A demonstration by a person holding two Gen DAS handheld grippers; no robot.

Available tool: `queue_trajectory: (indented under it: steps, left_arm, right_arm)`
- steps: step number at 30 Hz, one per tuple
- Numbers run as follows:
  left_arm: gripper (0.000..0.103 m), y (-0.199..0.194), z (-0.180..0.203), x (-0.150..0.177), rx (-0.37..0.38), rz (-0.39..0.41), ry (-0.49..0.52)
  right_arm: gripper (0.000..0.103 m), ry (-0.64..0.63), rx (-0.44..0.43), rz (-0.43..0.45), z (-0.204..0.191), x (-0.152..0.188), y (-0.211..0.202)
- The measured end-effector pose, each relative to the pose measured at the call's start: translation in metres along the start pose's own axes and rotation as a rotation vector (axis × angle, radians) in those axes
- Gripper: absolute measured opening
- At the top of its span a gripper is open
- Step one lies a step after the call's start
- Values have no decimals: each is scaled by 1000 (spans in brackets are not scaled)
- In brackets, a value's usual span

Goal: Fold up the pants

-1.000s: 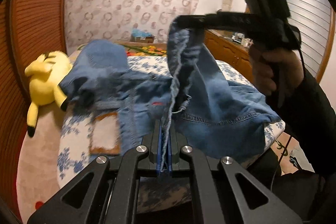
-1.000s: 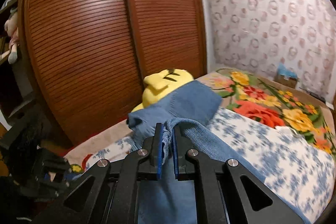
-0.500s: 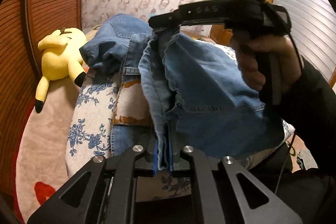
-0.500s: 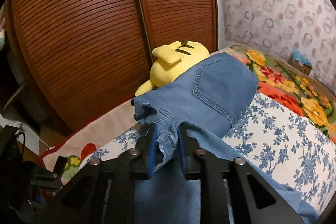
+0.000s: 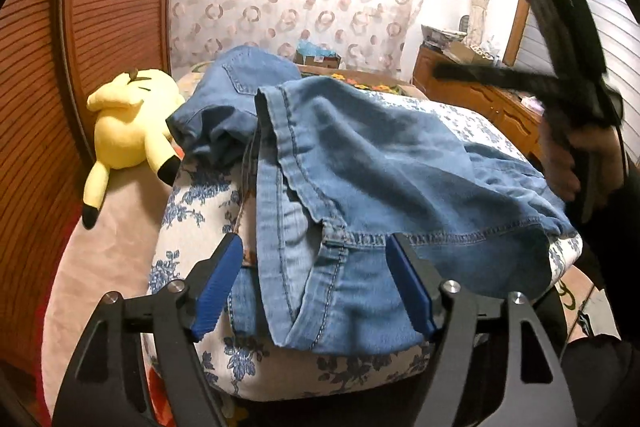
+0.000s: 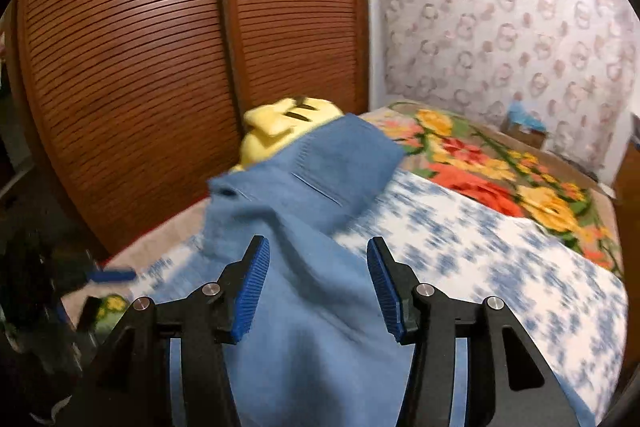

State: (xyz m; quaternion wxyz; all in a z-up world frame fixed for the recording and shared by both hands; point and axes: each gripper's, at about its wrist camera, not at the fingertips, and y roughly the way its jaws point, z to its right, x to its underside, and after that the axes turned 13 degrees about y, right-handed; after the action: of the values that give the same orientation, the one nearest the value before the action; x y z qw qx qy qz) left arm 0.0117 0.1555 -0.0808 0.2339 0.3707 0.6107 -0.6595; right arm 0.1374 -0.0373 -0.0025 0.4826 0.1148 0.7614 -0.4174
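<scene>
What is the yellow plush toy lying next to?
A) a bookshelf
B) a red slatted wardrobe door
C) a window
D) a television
B: the yellow plush toy lies on the bed's edge right beside the red-brown slatted wardrobe door, with the jeans on its other side.

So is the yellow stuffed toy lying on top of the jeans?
No, the yellow stuffed toy lies beside the jeans, on the pink blanket next to the wardrobe.
</scene>
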Motion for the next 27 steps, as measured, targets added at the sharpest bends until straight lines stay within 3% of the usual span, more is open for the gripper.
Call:
queue_trajectory:
  steps: [4,9,13,22,27]
  left_arm:
    - [74,0,6,-2,-8,22,15]
    - [48,9,17,-5,19,6,50]
    - [43,19,23,-1,21,-37,72]
    - [42,38,18,15,10,-112,57]
    - [18,29,17,11,11,-71,44]
  right_arm:
    - [53,26,69,-22,25,42,-19]
    - [53,47,133,-58,40,91,-29]
    - [59,80,149,-76,41,115,-26]
    - [66,104,183,-75,52,127,-8]
    - [67,135,175,-64,57,130,-12]
